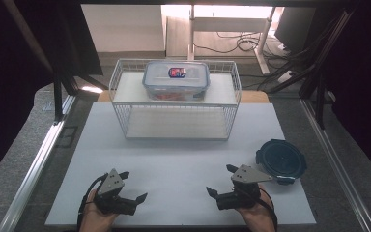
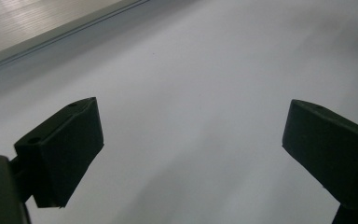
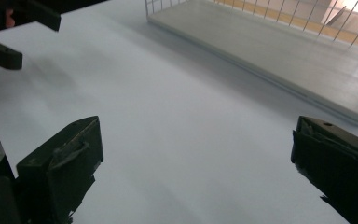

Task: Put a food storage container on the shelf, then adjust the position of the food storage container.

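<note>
High view: a person is sitting at a white table (image 1: 174, 164) with a gripper in each hand, both resting near the front edge.
Left gripper (image 1: 134, 186): its jaws are standing wide apart with nothing between them; in the left gripper view the same gripper (image 2: 191, 154) is looking across bare white table.
Right gripper (image 1: 221, 180): its jaws are also spread wide and holding nothing; in the right gripper view this gripper (image 3: 193, 161) is facing the wire rack's lower shelf.
Nearest thing: a round dark lid (image 1: 281, 160) is lying flat on the table just beside the right gripper, on its outer side, not touching it.
Lid's look: it is appearing dark blue-black, with a ribbed rim and small tabs around the edge.
Wire rack (image 1: 176, 126): this white two-shelf rack is standing at the far middle of the table, well apart from both grippers.
Food box (image 1: 176, 79): a clear rectangular container with a snap lid and a red and blue label is sitting on the rack's top shelf.
Step in hand: judging by the pose, work is only beginning and nothing is being grasped yet.
Next move: the right gripper is likely needing to swing outward and close over the lid's rim.
</note>
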{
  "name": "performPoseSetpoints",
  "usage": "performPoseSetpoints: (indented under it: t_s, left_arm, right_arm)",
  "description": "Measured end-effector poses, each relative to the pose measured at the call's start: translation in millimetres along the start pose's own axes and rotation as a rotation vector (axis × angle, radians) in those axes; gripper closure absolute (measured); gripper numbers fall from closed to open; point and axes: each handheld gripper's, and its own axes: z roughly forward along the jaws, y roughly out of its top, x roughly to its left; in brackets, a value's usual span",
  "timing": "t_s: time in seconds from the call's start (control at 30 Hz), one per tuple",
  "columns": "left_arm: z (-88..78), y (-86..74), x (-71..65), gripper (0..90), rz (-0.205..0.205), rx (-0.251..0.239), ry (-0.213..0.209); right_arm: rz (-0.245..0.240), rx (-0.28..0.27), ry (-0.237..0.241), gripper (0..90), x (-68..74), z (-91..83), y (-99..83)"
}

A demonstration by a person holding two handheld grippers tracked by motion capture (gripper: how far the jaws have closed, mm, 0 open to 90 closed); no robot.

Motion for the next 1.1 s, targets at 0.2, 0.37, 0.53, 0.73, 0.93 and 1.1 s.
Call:
performPoseSetpoints:
  t_s: [0.2, 0.37, 0.53, 0.73, 0.93, 1.1]
  left_arm:
    - [1.1, -4.2, 3.9, 4.8, -0.021, -0.005, 0.000]
    - [1.8, -4.6, 4.1, 4.7, -0.023, -0.007, -0.008]
    - [3.8, -5.1, 3.3, 4.6, -0.019, 0.003, -0.012]
    - [4.1, -4.9, 4.7, 4.7, -0.027, 0.008, -0.016]
    - [3.4, -4.5, 5.8, 4.7, -0.033, 0.007, -0.014]
    - [3.8, -4.5, 5.7, 4.7, -0.029, 0.011, -0.017]
  right_arm:
    - [-0.014, 0.066, -0.027, 2.0, -5.9, 10.6, -15.4]
    - [0.027, 0.088, -0.063, 0.0, -14.4, 11.8, -18.0]
    - [0.073, 0.072, -0.068, 0.0, -26.5, 3.8, -14.4]
    - [0.139, 0.077, -0.139, 25.1, -53.6, -15.2, -9.6]
    - [0.165, 0.070, -0.225, 74.0, -92.5, -41.2, -10.1]
    - [0.174, 0.081, -0.380, 88.6, -124.0, -61.2, -14.4]
